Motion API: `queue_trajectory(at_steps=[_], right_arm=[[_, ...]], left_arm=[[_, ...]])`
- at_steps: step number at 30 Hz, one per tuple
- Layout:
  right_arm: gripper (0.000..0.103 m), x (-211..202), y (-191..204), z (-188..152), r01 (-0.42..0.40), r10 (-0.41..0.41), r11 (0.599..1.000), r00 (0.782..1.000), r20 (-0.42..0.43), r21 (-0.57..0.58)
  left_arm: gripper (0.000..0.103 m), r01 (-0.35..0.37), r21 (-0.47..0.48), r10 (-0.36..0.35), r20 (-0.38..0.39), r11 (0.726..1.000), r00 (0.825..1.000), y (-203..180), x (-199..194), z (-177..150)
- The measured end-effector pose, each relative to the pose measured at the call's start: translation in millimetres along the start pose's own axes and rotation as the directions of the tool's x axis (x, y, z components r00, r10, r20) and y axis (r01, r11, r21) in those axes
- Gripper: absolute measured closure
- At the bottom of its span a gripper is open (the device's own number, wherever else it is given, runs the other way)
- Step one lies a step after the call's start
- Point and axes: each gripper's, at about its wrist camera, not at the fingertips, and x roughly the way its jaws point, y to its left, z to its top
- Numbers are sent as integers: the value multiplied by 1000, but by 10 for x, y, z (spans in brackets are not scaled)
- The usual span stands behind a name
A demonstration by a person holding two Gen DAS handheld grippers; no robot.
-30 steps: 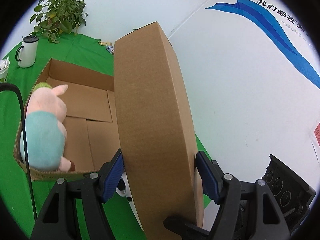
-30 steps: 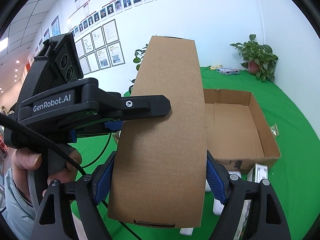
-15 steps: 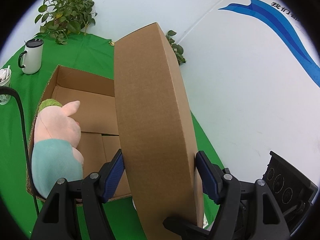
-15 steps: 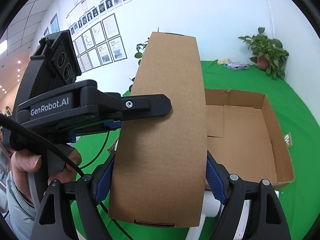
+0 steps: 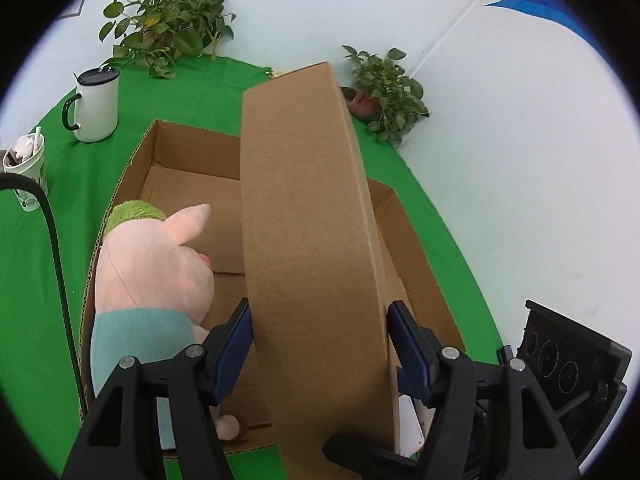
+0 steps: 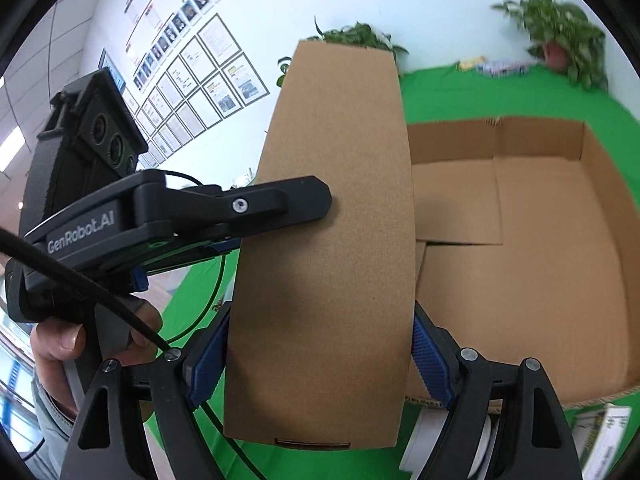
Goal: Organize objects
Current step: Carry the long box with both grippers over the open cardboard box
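A flat closed cardboard box stands on edge in the air, held from two sides. My left gripper has its blue pads on the box's narrow faces, and its jaws are closing on it. My right gripper is shut on the same box lower down. One finger of the left gripper lies across the box's broad face. Below and behind it is an open cardboard carton. A pink plush pig in a teal shirt lies at the carton's left wall.
On the green cloth stand a white mug, a paper cup and potted plants. A black cable runs down the left. A white bottle and a printed packet lie before the carton. A person's hand holds the left gripper.
Both grippers have carried the closed box forward and down towards the open carton. The carton and the pig now fill more of both views.
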Motion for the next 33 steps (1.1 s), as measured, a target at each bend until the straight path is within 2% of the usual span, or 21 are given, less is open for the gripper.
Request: queue_trajectory(at_steps=[6,10,14,18,26,30,32,33], right_arm=[[23,138,-115,178,-35,35,999,999,11,34],[23,318,-261,262,-44,46,997,999,-21,71],[23,526,-457,220,-82,92,986,994,-64,143],[21,739,-572,148,-67,92,981,987,-132,181],[18,686,-468,139,20,-8,997,987,-160,73],[26,664,-498,157,-9,21,997,988,-156,79],[38,607,-522,116,-42,57,994,987,-151,99],[40,594,-532,110,-50,65,993,987,-147,107]], left_arm=[[37,-36,1,36,-3,999,999,-22,84,165],[38,-118,58,120,-27,991,992,-126,181,241],[38,-168,72,174,-83,983,981,-89,356,201],[38,-233,80,242,-123,969,962,-13,530,128],[38,-339,146,360,-156,929,920,-61,786,41],[38,-363,138,383,-169,922,908,-64,835,30],[40,-348,123,366,-190,929,911,-45,835,20],[40,-336,115,353,-202,935,914,-33,831,14]])
